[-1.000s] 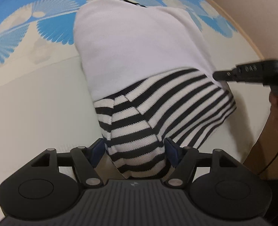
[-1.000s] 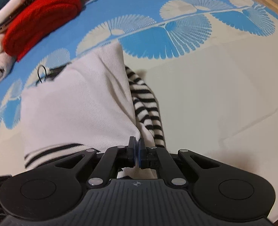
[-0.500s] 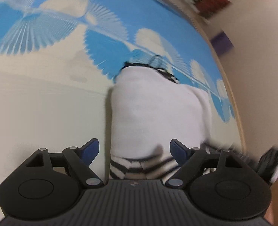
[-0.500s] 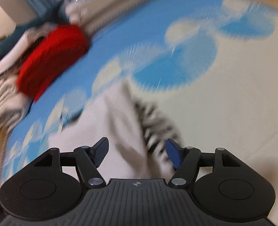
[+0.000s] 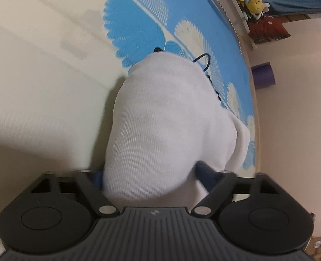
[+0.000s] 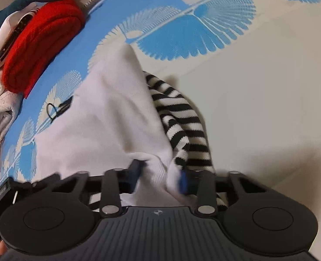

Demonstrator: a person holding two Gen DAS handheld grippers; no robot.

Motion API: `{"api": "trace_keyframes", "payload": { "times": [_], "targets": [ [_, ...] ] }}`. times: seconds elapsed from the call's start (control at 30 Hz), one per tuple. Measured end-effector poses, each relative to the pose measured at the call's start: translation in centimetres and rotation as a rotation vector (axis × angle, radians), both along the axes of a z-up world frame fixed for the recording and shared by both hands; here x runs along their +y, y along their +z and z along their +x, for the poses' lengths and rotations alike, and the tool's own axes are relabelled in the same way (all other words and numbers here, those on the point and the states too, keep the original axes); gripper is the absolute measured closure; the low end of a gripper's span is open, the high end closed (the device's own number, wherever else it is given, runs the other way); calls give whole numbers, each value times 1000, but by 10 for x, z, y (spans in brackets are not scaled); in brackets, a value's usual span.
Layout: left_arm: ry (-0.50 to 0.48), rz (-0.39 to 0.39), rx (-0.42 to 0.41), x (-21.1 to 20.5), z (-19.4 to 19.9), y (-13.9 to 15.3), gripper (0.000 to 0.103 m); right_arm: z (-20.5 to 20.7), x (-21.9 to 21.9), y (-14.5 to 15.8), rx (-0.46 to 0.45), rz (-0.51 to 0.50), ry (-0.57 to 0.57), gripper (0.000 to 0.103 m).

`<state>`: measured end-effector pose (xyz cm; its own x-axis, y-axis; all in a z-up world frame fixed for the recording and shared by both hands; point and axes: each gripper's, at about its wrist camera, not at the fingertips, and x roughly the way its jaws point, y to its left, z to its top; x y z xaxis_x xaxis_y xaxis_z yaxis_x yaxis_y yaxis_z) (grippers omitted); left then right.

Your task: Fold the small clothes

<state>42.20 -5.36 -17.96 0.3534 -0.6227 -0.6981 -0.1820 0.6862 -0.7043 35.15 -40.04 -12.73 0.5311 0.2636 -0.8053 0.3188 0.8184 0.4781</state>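
White ribbed knit garment bunched; striped sleeve beside; blue-patterned sheet beneath.

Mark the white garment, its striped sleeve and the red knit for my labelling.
white garment (image 5: 169, 130): left wrist view, folded body.
striped sleeve (image 6: 182, 117): right wrist view, mid-sleeve.
red knit (image 6: 42, 41): right wrist view, top fold.

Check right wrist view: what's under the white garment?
A black-and-white striped piece sticks out from under the white garment's right edge, on the patterned bedsheet. How far it runs underneath is covered.
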Motion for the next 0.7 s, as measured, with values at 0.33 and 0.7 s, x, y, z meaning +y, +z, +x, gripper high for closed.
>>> {"api": "trace_keyframes", "payload": {
  "times": [0.33, 0.7],
  "targets": [
    [-30, 182, -305, 41, 18, 94, 62, 25, 25, 28, -150, 64, -46, 92],
    [101, 279, -267, 130, 44, 96, 40, 72, 98, 58, -326, 88, 103, 94]
  ]
}}
